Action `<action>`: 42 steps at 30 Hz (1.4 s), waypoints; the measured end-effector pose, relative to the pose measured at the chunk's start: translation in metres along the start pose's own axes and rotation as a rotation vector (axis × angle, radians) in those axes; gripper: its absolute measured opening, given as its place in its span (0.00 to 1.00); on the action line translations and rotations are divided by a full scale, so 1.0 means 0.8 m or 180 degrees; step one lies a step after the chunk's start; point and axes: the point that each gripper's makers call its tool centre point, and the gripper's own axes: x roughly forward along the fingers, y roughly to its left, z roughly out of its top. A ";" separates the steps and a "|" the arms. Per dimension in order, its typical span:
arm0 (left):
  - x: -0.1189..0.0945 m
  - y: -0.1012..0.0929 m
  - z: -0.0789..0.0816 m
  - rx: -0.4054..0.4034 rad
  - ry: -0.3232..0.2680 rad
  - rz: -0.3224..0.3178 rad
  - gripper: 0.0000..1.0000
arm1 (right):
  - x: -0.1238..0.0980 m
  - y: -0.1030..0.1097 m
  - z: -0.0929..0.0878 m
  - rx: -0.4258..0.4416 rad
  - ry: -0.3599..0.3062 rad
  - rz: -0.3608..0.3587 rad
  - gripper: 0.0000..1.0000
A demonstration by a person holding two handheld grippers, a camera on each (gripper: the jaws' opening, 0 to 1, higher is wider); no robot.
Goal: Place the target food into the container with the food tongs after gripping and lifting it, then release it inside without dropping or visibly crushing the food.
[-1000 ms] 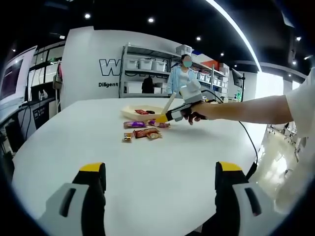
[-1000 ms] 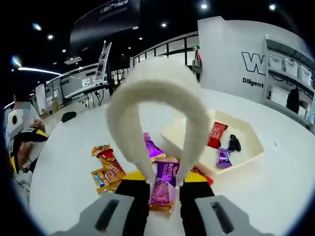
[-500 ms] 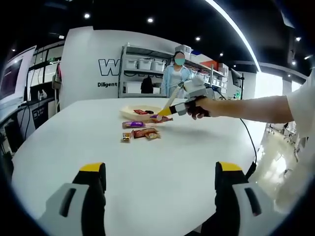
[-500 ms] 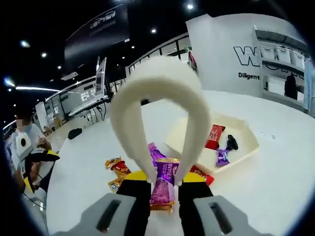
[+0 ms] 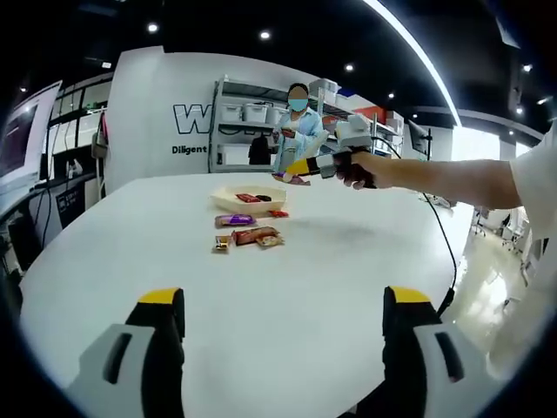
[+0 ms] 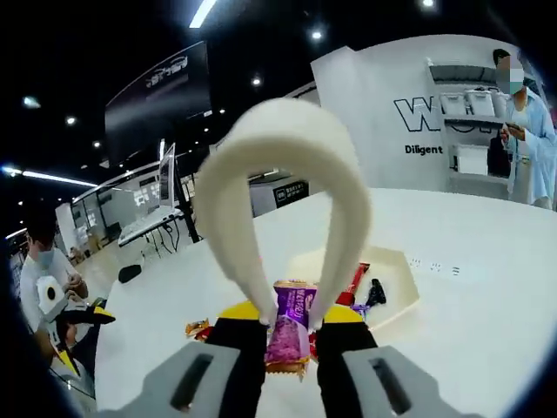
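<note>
Purple candy lifted in the tongs, above the table

Our right gripper (image 6: 291, 335) squeezes the white food tongs (image 6: 283, 165), clenched on the purple candy (image 6: 291, 320); our left gripper (image 5: 278, 326) hangs released; we should lower gently over the cream tray (image 6: 396, 279), keeping pressure light; release only once inside.

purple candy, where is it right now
In the right gripper view the purple candy is pinched between the tips of the white tongs that the right gripper squeezes, held up above the cream tray.
</note>
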 end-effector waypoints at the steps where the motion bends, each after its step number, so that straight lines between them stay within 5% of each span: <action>1: 0.000 0.001 0.000 0.0012 0.0012 0.0013 0.97 | 0.000 -0.001 0.001 -0.0007 -0.0001 -0.0010 0.13; 10: 0.000 0.006 0.001 -0.0047 0.0016 0.0051 0.99 | 0.012 -0.003 0.004 -0.0068 0.0015 -0.0050 0.13; 29: 0.001 0.012 0.001 -0.0049 0.0036 0.0053 0.97 | 0.045 -0.056 0.013 0.0090 -0.0048 -0.0386 0.14; 42: -0.001 0.029 -0.004 -0.0081 0.0073 0.0129 0.96 | 0.076 -0.089 -0.007 0.0161 0.0117 -0.0583 0.13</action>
